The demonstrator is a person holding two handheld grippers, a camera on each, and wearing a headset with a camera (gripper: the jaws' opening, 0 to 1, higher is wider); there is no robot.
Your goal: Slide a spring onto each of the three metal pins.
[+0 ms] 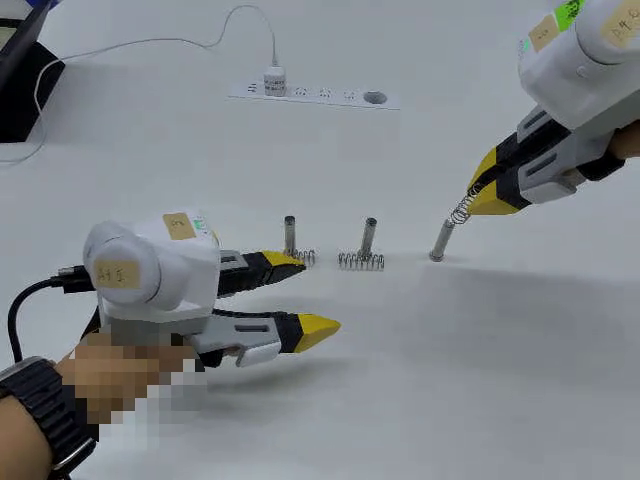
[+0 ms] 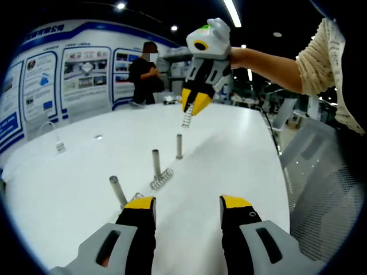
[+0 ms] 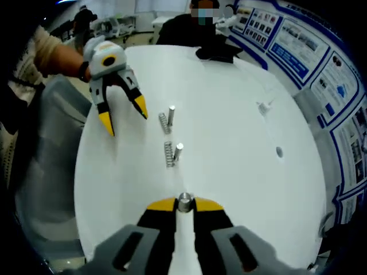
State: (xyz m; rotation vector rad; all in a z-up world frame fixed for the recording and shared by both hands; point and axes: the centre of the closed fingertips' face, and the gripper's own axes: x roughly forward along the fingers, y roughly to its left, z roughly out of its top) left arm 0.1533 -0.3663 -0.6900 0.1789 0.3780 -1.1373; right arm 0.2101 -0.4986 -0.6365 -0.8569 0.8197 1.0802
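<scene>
One spring (image 1: 461, 210) pinched by right hand-held gripper (image 1: 478, 203) above end pin (image 1: 441, 241), left hand-held gripper (image 1: 318, 293) spread wide, empty.

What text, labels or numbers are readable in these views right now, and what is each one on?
No text is legible.
Tan paper labels on the white left gripper: handwriting, too blurred to read.
Tan and green stickers on the white right gripper: too blurred to read.
Blue-and-white wall posters: print too small to read.
</scene>
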